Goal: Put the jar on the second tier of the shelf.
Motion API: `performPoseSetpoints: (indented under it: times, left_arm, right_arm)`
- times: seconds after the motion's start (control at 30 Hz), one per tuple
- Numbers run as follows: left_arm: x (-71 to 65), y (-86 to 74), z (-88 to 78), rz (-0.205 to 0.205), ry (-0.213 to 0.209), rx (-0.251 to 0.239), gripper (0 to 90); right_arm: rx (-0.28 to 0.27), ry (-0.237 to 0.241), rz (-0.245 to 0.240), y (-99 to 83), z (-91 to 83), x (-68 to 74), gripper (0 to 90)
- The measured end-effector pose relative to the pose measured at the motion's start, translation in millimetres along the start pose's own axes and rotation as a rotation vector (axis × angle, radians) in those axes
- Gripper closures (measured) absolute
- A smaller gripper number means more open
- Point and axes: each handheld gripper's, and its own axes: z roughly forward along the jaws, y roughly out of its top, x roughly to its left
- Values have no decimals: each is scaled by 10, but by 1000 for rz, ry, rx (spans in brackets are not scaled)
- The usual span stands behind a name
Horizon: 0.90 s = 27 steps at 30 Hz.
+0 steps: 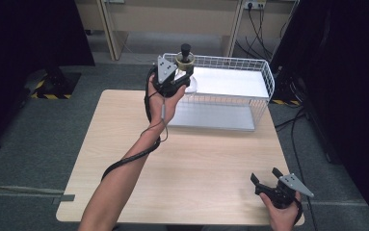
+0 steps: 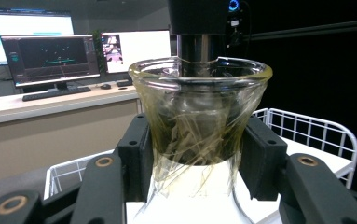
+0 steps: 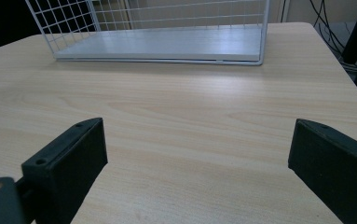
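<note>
A clear glass flask with a yellowish-stained neck and a black stopper is held upright by my left gripper, whose black pads press on both sides of the neck. The flask hangs above the left end of the white wire basket, over its white floor. My right gripper rests low at the table's near right corner, jaws wide apart with nothing between them; its two black fingers frame bare wood.
The light wooden table carries the basket at its far edge. Desks with monitors and a keyboard stand behind. Black cables trail on the floor at the right, and dark curtains flank both sides.
</note>
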Motion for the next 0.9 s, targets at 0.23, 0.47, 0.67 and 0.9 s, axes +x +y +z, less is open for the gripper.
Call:
performPoseSetpoints:
  times: [0.23,0.47,0.67,0.9]
  left_arm:
    - [58,-5,134,1,25,14,511]
    - [109,-7,253,-1,44,31,511]
    - [136,-43,335,0,48,48,511]
    - [164,-108,409,-19,50,63,510]
  right_arm:
    - [1,3,-1,0,0,1,46]
    - [0,5,2,0,0,-3,46]
    - [-1,7,1,0,-2,-3,46]
    - [-1,10,3,0,-2,-4,47]
